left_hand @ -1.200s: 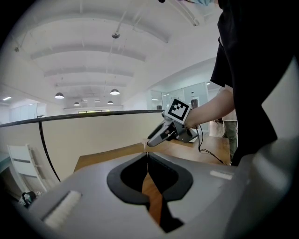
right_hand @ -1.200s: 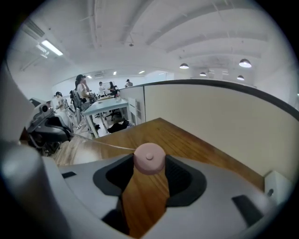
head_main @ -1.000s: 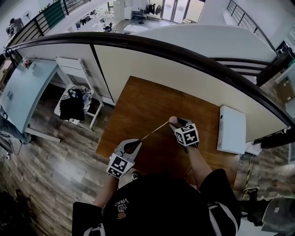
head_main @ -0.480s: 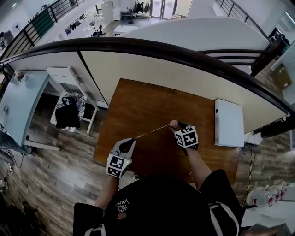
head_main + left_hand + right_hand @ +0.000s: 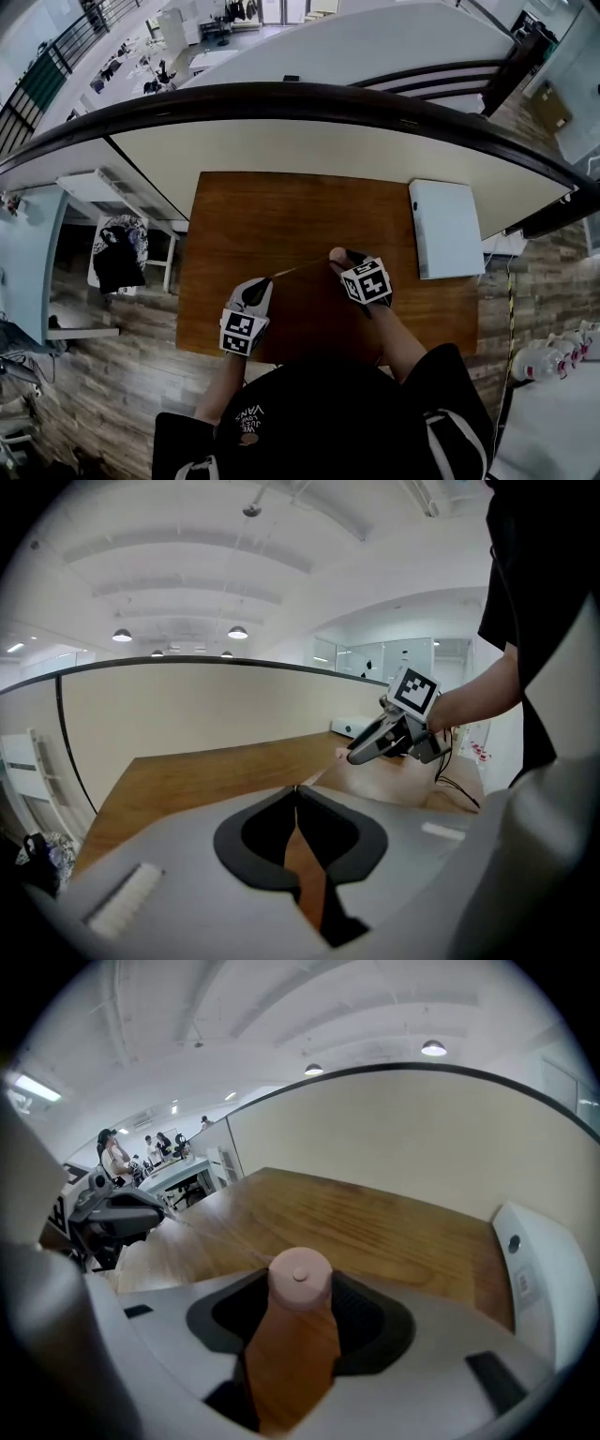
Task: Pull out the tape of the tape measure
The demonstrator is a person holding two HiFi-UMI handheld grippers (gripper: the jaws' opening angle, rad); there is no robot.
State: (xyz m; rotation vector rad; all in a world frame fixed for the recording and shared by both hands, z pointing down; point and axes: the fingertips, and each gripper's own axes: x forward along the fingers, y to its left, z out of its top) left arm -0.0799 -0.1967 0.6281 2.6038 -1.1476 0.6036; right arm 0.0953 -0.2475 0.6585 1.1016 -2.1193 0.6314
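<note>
Pink tape measure [image 5: 300, 1277] in right gripper [image 5: 340, 258] (tape [image 5: 298, 268] pinched by left gripper [image 5: 296, 792]).

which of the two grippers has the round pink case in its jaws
The right gripper: its jaws clamp the round pink case, while the left gripper pinches only the thin tape stretched between them.

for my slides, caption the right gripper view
Right gripper clamps a pink tape measure, its tape stretched across to the left gripper.
</note>
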